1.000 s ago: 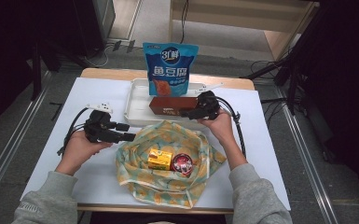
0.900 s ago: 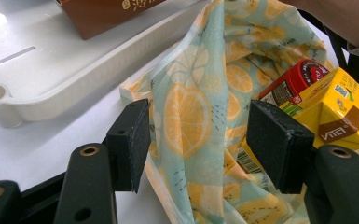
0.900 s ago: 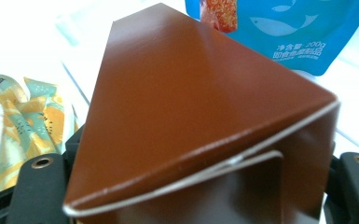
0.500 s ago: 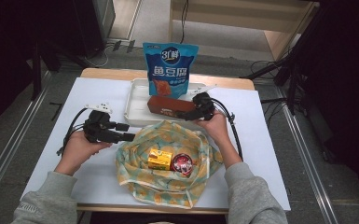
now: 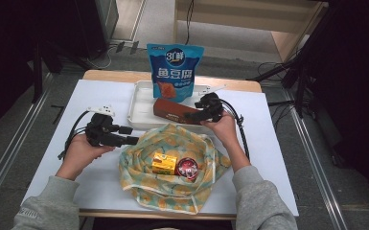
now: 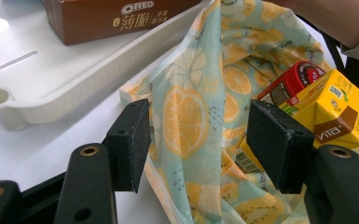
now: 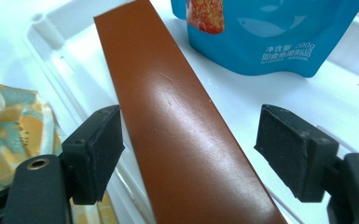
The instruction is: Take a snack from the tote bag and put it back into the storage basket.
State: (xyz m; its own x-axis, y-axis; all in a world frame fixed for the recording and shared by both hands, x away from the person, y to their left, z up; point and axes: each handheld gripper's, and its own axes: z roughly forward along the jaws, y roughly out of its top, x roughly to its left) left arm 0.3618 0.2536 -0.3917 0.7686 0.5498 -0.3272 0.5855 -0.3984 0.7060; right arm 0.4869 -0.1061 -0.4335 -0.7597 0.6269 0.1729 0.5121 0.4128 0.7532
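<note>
Between open pads [image 7: 98, 149], brown box [image 7: 177, 126] unpinched.

You have two things in hand. The long brown cardboard biscuit box [image 5: 172, 111] lies flat in the shallow white plastic tray [image 5: 141, 103] at the far middle of the counter, its length running left to right, just in front of the upright blue snack pouch. Its glossy brown top face [image 7: 177, 126] runs between open jaws without touching either pad. Just near of the tray, the pale green cloth bag printed with orange slices [image 5: 172, 172] sits crumpled and open-mouthed, its left rim [image 6: 191, 116] standing up as a fold.
</note>
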